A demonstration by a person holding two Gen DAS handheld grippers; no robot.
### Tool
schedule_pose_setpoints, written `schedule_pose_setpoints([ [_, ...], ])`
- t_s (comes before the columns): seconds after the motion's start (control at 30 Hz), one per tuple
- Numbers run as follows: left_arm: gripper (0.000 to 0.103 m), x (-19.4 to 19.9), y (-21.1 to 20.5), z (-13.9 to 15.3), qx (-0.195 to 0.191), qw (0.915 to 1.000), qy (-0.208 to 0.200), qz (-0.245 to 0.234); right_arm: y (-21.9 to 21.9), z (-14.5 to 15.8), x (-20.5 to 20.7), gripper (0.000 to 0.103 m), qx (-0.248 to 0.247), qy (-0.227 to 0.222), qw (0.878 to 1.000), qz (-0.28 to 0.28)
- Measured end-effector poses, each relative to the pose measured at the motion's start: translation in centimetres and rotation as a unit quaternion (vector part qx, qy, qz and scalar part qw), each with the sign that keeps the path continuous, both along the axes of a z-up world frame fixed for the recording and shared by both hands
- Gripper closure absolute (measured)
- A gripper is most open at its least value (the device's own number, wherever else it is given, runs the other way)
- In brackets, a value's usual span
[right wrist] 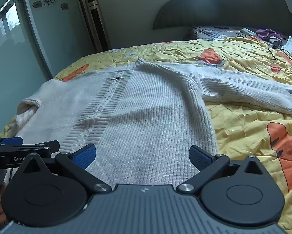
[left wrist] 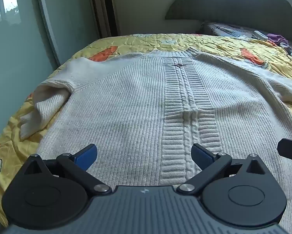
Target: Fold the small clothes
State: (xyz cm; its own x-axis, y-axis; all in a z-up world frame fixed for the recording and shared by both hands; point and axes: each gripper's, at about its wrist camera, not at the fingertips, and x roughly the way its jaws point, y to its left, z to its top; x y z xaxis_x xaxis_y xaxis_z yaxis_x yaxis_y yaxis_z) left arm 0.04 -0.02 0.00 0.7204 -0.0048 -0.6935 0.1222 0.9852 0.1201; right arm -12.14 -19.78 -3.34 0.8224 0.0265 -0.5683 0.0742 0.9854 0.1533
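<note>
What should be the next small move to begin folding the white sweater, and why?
Probably lower the right gripper onto the long sleeve and close on it, to bring it across the body. The sweater lies flat on the yellow quilt, that sleeve is spread out sideways, and both grippers hover open and empty, the left gripper too.

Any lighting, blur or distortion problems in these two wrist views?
Left wrist: strong fisheye bending at the edges, dim bluish daylight, a soft shadow across the white sweater, its knit sharp. Right wrist: same bending; the headboard is dark and smeared, window glare shows on the wardrobe door, and the quilt is clear.
</note>
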Motion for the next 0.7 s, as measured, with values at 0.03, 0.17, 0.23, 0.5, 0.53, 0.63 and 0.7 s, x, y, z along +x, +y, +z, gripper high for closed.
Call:
schedule_pose_setpoints([
  [0.03,0.000,0.03,-0.03,-0.02,0.000,1.0000,0.000,-0.001,-0.02,-0.02,0.00,0.000,0.001,0.000,1.000,0.000],
  [0.17,0.000,0.21,-0.34,-0.24,0.005,1.0000,-0.001,-0.002,-0.03,0.00,-0.18,0.000,0.003,-0.001,1.000,0.001],
  [0.23,0.000,0.08,-0.15,-0.01,0.002,1.0000,-0.003,-0.003,-0.03,0.04,-0.38,0.000,0.002,-0.002,1.000,0.001],
  [0.5,0.000,-0.18,-0.22,-0.04,0.006,0.9998,-0.014,-0.009,0.51,-0.44,-0.06,0.000,0.001,0.001,1.000,0.002],
  [0.53,0.000,-0.14,-0.15,-0.08,0.002,0.9999,-0.011,-0.011,0.55,-0.47,-0.07,0.000,0.002,0.001,1.000,0.001],
  [0.63,0.000,0.07,0.07,-0.34,-0.013,0.9998,0.002,-0.018,0.30,-0.39,-0.03,0.000,0.003,0.003,1.000,0.001],
  [0.7,0.000,-0.03,0.15,-0.49,-0.015,0.9998,0.001,-0.011,0.20,-0.43,-0.09,0.000,0.005,0.001,1.000,0.002],
])
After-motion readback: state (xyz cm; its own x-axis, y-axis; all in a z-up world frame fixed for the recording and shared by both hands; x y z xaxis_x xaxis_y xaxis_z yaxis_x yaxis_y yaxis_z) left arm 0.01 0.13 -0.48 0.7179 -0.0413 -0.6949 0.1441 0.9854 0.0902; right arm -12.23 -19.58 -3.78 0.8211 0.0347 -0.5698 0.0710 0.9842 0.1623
